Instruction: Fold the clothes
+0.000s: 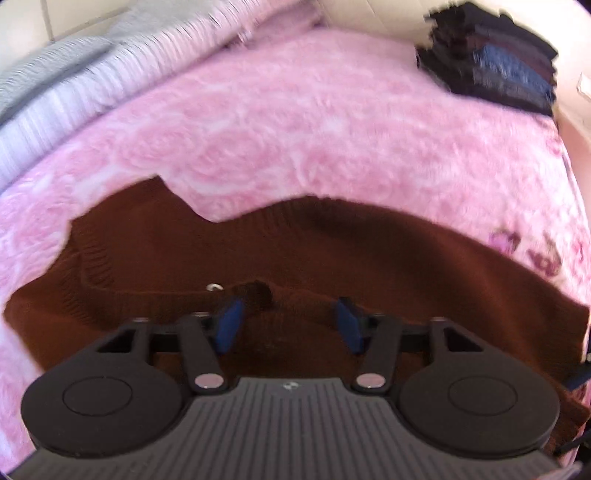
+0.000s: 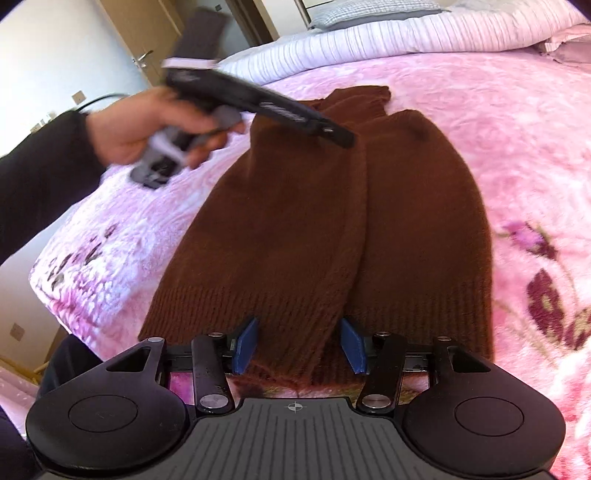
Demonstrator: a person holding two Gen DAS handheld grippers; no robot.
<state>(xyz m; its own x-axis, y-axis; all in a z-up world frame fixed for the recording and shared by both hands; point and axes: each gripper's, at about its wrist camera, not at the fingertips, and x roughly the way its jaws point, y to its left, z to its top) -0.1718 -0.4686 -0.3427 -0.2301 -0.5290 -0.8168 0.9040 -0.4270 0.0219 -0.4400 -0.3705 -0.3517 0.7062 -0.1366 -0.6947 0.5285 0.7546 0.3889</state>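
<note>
Bed (image 2: 480, 122) under a pink floral plush blanket (image 1: 314, 122) carries everything; a white ribbed quilt (image 2: 369, 33) lies bunched at 12 o'clock in the right wrist view, and a stack of dark folded clothes (image 1: 495, 66) sits at 1 o'clock in the left wrist view, well apart from the work. Brown knit sweater (image 2: 314, 221) lies flat mid-blanket, both sides already folded in so two long panels meet along a centre seam, ribbed hem toward the right wrist camera, collar end at 12 o'clock. Right claw (image 2: 299, 345) is released, blue pads straddling the hem where the panels overlap, low over the knit. Left claw (image 1: 290, 323), held in the person's left hand (image 2: 147, 129), is also spread wide, over the ribbed neckline (image 1: 147, 295); motion blur makes it hard to say whether its pads touch the fabric. Likely step in hand: fold lengthwise, hem to collar. To do it well, the right claw should bite through both overlapped layers at the hem, not the top panel alone, lift just clear of the blanket, and carry straight toward 12 o'clock so the seam stays aligned. The left claw would best pin the collar end. Thick knit slumps; a shallow pinch may shed the lower layer.
</note>
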